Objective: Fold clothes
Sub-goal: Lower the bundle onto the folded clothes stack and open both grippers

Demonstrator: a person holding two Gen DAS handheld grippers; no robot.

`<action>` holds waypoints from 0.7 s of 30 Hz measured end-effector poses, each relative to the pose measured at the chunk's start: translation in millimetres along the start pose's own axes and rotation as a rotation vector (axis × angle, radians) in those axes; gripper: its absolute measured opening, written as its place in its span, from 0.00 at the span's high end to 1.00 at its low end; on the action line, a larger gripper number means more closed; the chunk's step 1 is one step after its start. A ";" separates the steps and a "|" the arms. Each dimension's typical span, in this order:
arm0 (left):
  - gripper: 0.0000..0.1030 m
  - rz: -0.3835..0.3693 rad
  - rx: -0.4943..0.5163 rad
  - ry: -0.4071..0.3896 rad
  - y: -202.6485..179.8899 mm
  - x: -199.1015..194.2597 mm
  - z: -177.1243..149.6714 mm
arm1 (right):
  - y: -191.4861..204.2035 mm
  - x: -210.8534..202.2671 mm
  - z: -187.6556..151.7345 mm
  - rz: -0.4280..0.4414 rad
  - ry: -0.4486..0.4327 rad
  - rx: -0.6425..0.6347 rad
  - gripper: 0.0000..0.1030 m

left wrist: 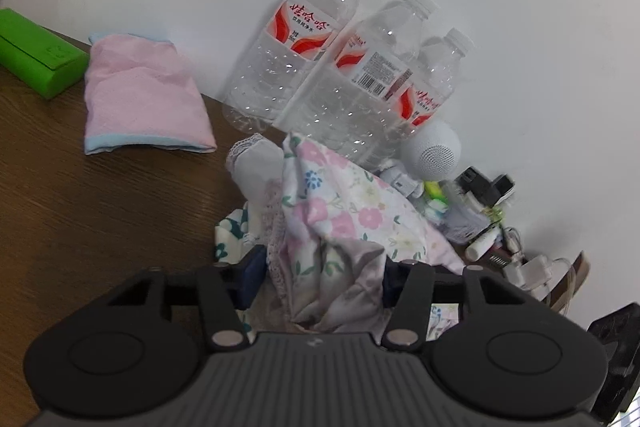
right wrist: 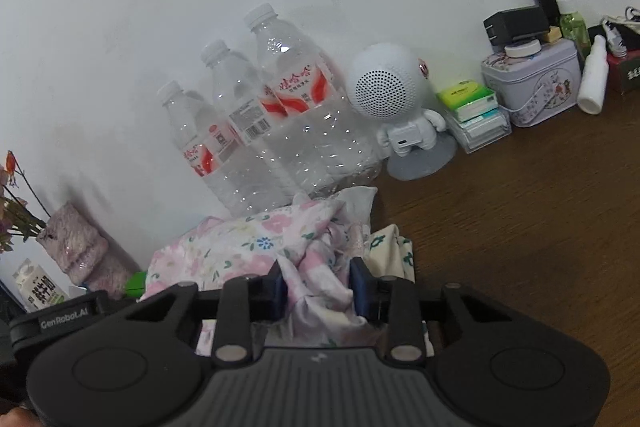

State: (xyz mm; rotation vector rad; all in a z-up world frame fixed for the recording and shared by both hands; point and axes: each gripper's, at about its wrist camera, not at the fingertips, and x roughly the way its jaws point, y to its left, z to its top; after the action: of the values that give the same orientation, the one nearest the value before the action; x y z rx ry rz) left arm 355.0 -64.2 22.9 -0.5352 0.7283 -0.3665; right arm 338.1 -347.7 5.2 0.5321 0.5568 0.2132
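Bunching on the bench by the water bottles, floral garment is soft, light, slippery; left tool & right tool both pinch it. Grip hems, not folds.

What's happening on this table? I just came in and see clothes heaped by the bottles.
A person is working with two hand-held grippers on a heap of clothes. The left hand-held gripper and the right hand-held gripper both have the floral garment bunched between their fingers. A pink cloth already lies folded nearby on the table.
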 end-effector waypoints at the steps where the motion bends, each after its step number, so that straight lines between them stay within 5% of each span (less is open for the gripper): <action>1: 0.51 -0.011 -0.010 0.001 1.8 0.6 1.0 | 4.0 -1.3 -1.9 -0.015 -0.007 -0.005 0.73; 7: 0.53 -0.053 -0.067 -0.001 12.3 4.7 5.3 | 20.5 -4.3 -8.9 -0.069 -0.039 -0.049 0.73; 11: 0.33 -0.087 -0.109 -0.003 16.1 -9.5 12.2 | 9.4 -12.7 -0.1 -0.041 -0.053 0.007 0.54; 13: 0.32 -0.054 -0.075 -0.016 11.4 -16.7 15.4 | 6.6 -17.0 2.4 -0.048 -0.068 0.006 0.47; 19: 0.27 0.004 -0.037 -0.011 11.5 -5.4 8.8 | -0.7 -10.5 -1.3 -0.013 -0.037 0.035 0.48; 21: 0.26 0.016 -0.013 -0.048 4.2 -14.2 9.4 | 18.8 -25.6 4.1 -0.057 -0.101 -0.066 0.48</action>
State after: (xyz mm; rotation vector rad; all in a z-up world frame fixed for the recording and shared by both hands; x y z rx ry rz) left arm 352.4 -50.7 33.8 -0.5485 0.6883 -0.3327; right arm 318.1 -342.0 29.6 0.4598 0.4641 0.1494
